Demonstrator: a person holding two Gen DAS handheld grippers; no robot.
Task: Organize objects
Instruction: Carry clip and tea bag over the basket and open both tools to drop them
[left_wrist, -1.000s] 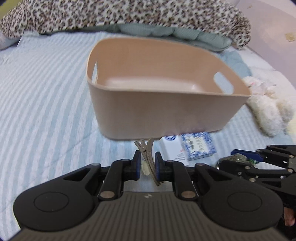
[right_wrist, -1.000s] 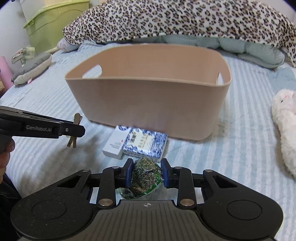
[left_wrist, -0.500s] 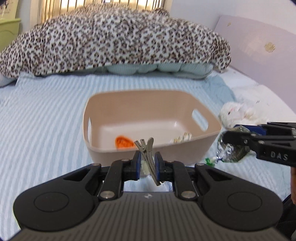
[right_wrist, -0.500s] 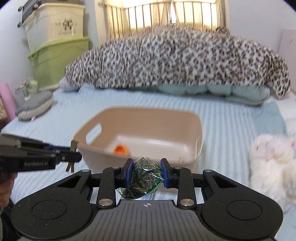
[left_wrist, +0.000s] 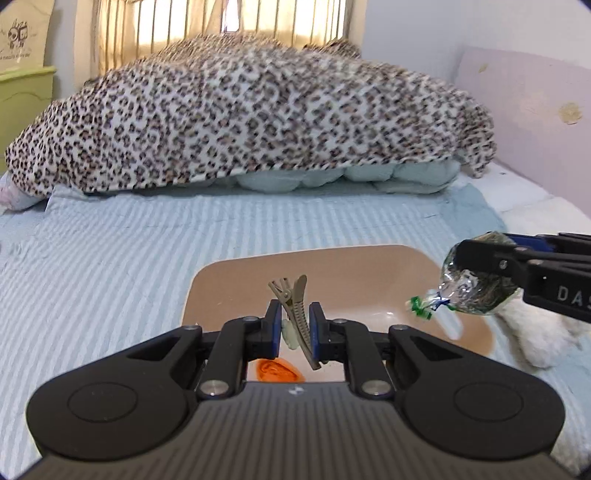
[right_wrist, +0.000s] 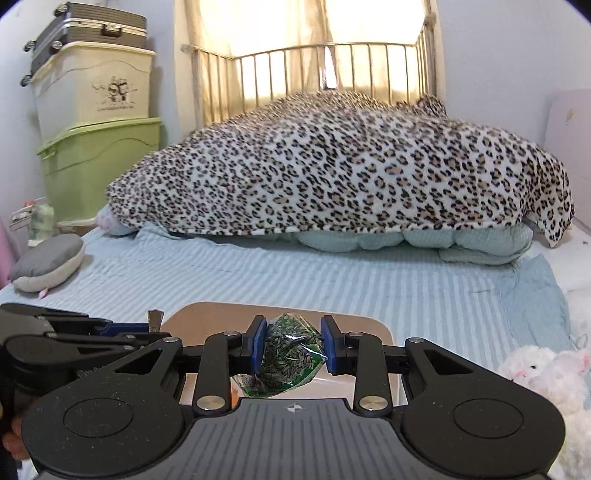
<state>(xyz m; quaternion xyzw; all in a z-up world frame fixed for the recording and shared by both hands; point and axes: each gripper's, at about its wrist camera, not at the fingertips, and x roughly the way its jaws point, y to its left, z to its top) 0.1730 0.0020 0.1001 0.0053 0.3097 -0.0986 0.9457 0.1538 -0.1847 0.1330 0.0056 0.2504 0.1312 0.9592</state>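
My left gripper (left_wrist: 293, 332) is shut on a tan metal hair clip (left_wrist: 295, 314), held above the pink plastic bin (left_wrist: 236, 269) on the bed. An orange object (left_wrist: 277, 371) lies on the bin's floor. My right gripper (right_wrist: 293, 345) is shut on a clear bag of sunflower seeds (right_wrist: 290, 354), also above the bin (right_wrist: 207, 314). In the left wrist view the right gripper (left_wrist: 476, 266) with the seed bag (left_wrist: 469, 291) hangs over the bin's right rim. In the right wrist view the left gripper (right_wrist: 147, 328) shows at the left.
A leopard-print blanket (right_wrist: 332, 166) over pale green bedding lies at the back. A white plush toy (right_wrist: 543, 373) sits to the right of the bin, a grey plush (right_wrist: 48, 262) at far left. Stacked storage boxes (right_wrist: 96, 129) stand by the wall.
Both grippers have risen from bed level and moved forward over the bin, still holding the hair clip and the seed bag. The packets on the bed have dropped out of view.
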